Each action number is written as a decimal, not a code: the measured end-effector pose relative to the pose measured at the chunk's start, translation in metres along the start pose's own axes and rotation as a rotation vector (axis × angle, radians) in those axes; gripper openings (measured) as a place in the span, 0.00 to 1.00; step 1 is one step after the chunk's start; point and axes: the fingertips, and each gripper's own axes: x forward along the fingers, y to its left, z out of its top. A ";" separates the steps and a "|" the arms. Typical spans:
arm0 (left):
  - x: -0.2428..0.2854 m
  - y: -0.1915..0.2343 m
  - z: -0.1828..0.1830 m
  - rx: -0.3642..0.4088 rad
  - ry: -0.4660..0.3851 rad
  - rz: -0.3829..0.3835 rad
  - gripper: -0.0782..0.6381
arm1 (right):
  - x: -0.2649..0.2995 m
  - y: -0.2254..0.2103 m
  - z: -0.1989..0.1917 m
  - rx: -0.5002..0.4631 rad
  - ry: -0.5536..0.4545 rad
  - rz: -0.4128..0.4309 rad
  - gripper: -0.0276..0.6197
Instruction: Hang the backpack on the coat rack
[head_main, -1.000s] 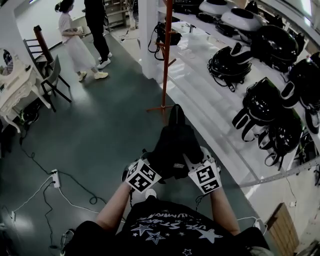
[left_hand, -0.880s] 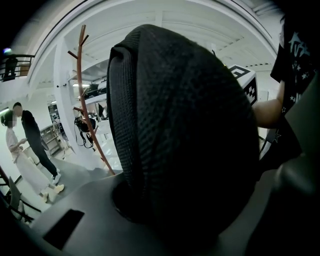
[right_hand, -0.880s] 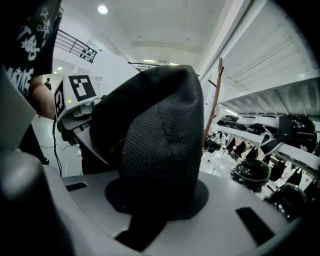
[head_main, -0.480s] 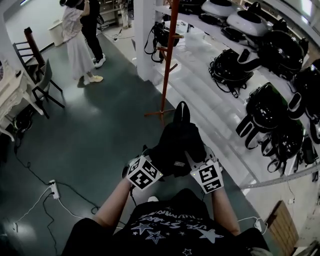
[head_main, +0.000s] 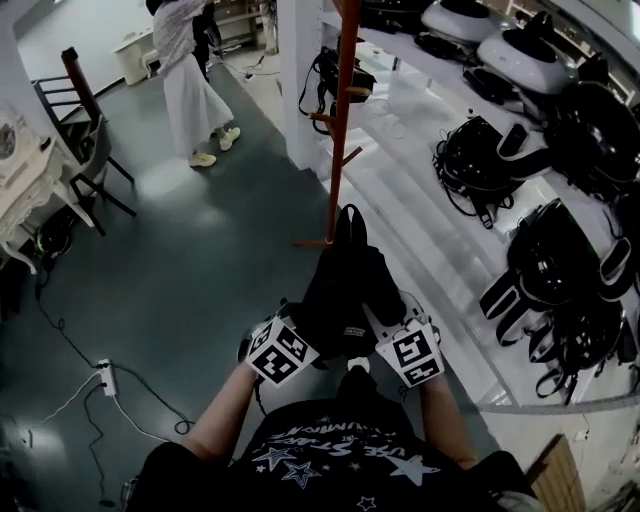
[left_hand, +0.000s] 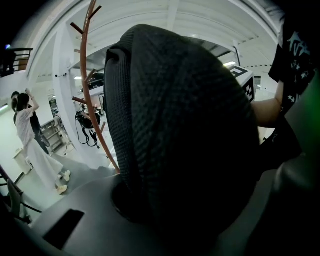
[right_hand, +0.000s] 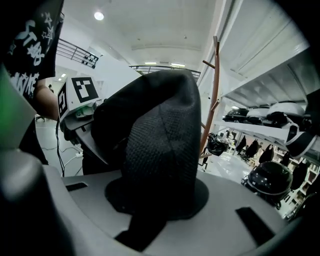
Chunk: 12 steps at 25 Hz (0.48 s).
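Both grippers stay clamped on the black mesh fabric backpack (head_main: 345, 290). The left gripper (head_main: 300, 328) pinches one padded strap between narrow jaws, and the right gripper (head_main: 387, 322) pinches the other the same way. The backpack hangs in the air between them, over the dark green floor (head_main: 200, 260) near its right edge. Since a second ago the pair has carried it forward. The foot of the tall orange-brown metal coat rack (head_main: 340, 130) now lies just beyond the bag's top. The person in a long white dress (head_main: 195, 85) has walked across the floor's far end.
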 end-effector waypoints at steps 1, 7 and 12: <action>0.008 0.009 0.009 -0.003 0.001 0.017 0.23 | 0.006 -0.015 0.001 -0.003 -0.011 0.010 0.18; 0.050 0.060 0.070 -0.008 0.000 0.111 0.24 | 0.035 -0.100 0.016 -0.032 -0.076 0.045 0.18; 0.078 0.089 0.111 -0.008 0.005 0.158 0.24 | 0.053 -0.157 0.024 -0.061 -0.114 0.071 0.18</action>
